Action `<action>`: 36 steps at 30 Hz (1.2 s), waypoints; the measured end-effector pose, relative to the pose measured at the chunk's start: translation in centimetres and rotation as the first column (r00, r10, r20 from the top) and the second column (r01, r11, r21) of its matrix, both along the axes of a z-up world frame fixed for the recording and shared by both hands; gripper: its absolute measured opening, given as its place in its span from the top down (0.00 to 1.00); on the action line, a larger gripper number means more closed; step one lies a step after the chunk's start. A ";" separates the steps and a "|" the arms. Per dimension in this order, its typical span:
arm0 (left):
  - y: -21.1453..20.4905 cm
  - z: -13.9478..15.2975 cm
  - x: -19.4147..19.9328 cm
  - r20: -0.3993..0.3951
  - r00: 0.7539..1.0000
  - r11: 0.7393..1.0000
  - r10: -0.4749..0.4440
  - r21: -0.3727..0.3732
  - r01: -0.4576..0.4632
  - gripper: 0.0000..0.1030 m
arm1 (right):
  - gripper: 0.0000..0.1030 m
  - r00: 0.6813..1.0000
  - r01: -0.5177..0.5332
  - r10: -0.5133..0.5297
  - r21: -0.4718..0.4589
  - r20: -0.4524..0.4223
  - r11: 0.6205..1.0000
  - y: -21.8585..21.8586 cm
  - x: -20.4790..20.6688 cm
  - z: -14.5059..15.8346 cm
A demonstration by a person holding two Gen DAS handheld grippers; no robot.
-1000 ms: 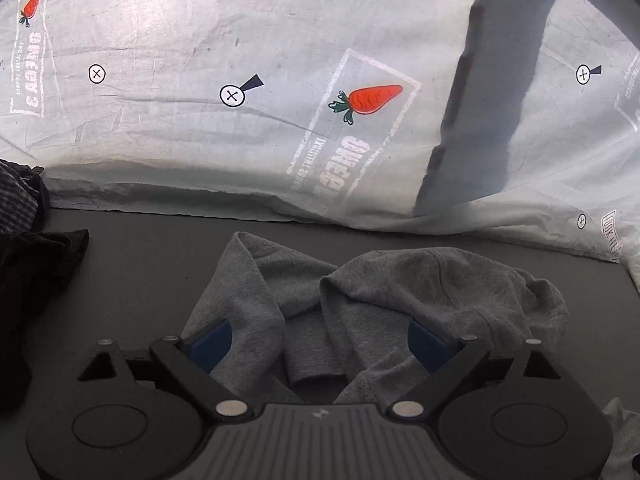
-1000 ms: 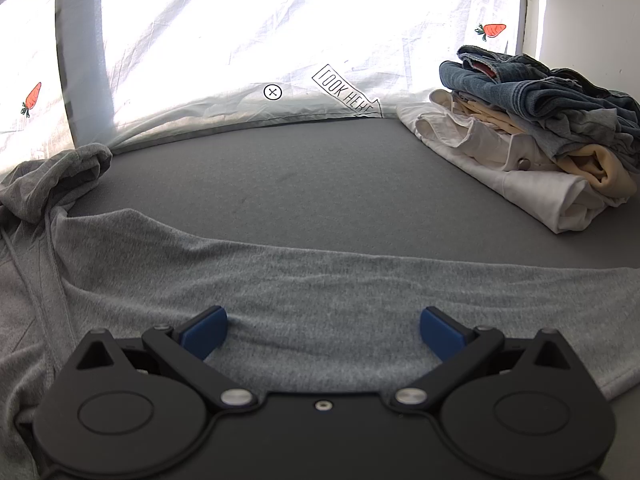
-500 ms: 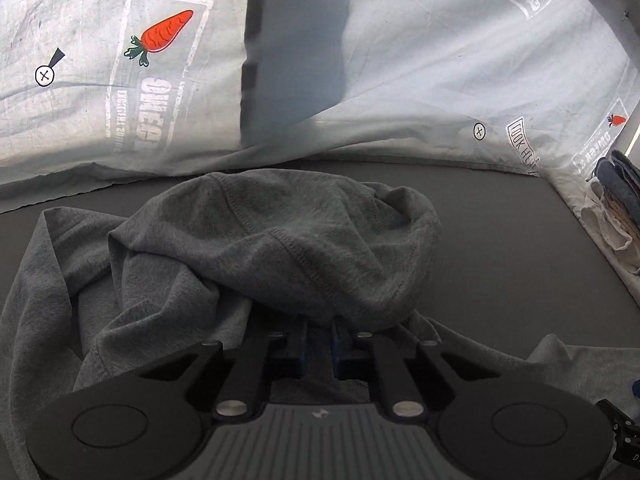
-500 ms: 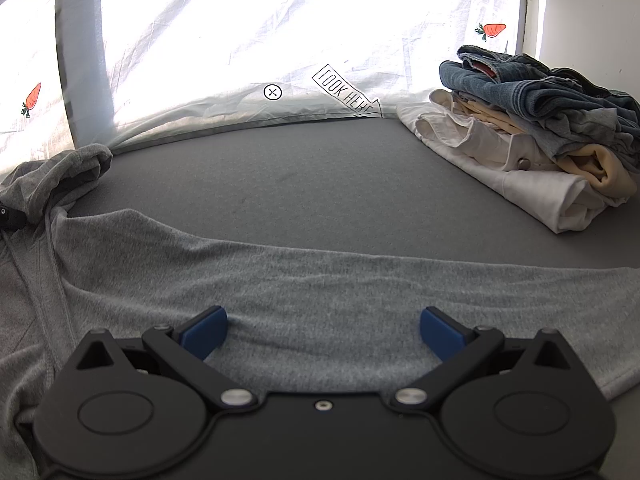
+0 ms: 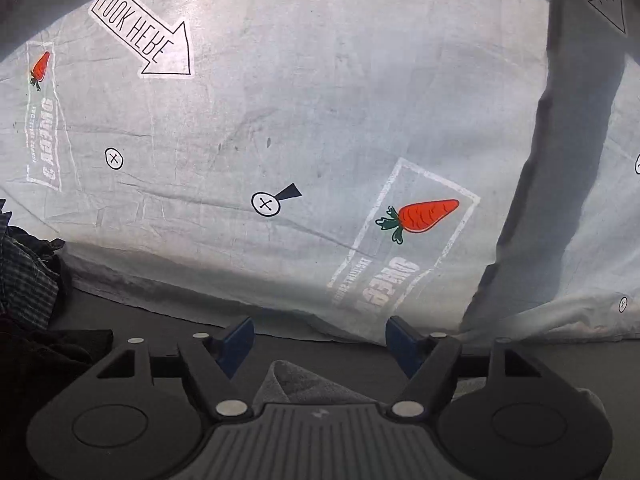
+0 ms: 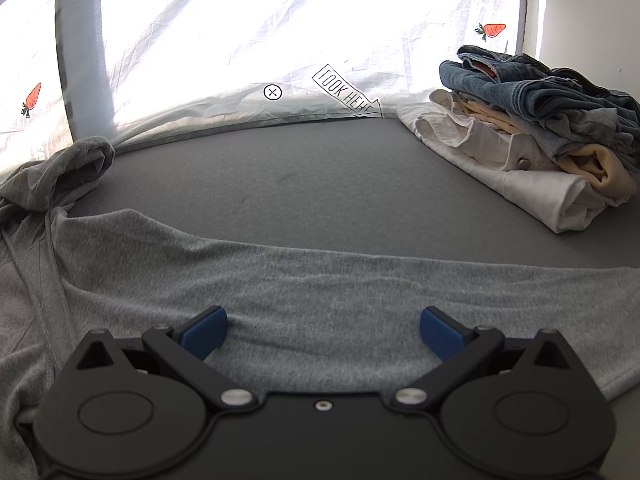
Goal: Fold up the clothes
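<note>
A grey hooded top [image 6: 304, 280] lies spread across the grey table [image 6: 320, 184]; its hood [image 6: 68, 164] is bunched at the far left by the sheet. My right gripper [image 6: 323, 330] is open and empty, low over the spread grey fabric, blue pads [image 6: 204, 332] wide apart. In the left wrist view my left gripper [image 5: 320, 340] is open and empty. Only a small fold of the grey top [image 5: 296, 384] shows just below and between its fingers.
A white printed sheet [image 5: 320, 140] with carrots and arrows hangs behind the table. A stack of folded clothes, denim over cream and white [image 6: 532, 128], sits at the far right. Dark checked clothes [image 5: 28, 288] lie heaped at the left edge.
My left gripper was shut on the grey hood half a second ago; it has let go, opened and swung back left. The hood lies a little differently. The right gripper has not moved.
</note>
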State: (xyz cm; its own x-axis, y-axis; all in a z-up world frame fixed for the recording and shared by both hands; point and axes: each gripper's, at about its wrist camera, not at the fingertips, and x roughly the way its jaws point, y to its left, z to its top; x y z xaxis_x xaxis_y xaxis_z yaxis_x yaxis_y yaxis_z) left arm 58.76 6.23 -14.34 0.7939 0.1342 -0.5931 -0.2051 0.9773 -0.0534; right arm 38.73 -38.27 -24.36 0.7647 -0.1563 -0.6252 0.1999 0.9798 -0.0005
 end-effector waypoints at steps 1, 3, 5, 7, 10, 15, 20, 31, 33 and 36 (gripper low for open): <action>0.5 -1.3 -0.8 -0.044 0.999 1.000 0.015 -0.010 -0.016 0.28 | 0.00 1.000 0.000 0.000 0.000 0.000 1.000 0.0 0.0 0.0; 1.1 -3.4 -2.1 -0.112 0.994 0.999 0.015 -0.026 -0.018 0.28 | 0.00 1.000 0.000 0.000 0.000 0.000 1.000 0.0 0.0 0.0; 1.4 -5.5 -3.3 -0.173 0.985 0.999 0.009 -0.029 -0.014 0.26 | 0.00 1.000 0.000 0.000 0.000 0.000 1.000 0.0 0.0 0.0; 1.5 -7.0 -3.9 -0.217 0.976 1.000 0.010 -0.013 -0.013 0.20 | 0.00 1.000 0.000 0.000 0.000 0.000 1.000 0.0 0.0 0.0; 1.9 -8.6 -4.2 -0.243 0.970 0.999 0.027 -0.034 -0.036 0.23 | 0.00 1.000 0.000 0.000 0.000 0.000 1.000 0.0 0.0 0.0; 3.7 -6.2 -5.6 -0.183 0.975 0.985 0.124 -0.093 -0.142 0.95 | 0.00 1.000 -0.001 0.001 0.001 0.000 1.000 0.0 0.0 0.0; 5.4 1.0 -11.1 -0.014 0.979 0.977 0.202 -0.070 -0.202 0.95 | 0.00 1.000 -0.001 0.001 0.001 0.000 1.000 0.0 0.0 0.0; -0.9 8.4 -21.3 0.076 0.997 0.998 0.033 0.050 -0.037 0.95 | 0.00 1.000 -0.002 0.002 0.001 0.001 1.000 -0.1 0.0 0.1; -3.4 6.6 -21.1 0.020 0.998 0.998 -0.067 0.017 0.066 0.93 | 0.00 1.000 -0.002 0.002 0.002 0.001 1.000 -0.1 0.0 0.0; -7.2 3.3 -20.5 -0.073 0.973 0.971 -0.218 -0.114 0.209 0.87 | 0.00 1.000 -0.002 0.002 0.003 0.002 1.000 -0.1 0.0 0.0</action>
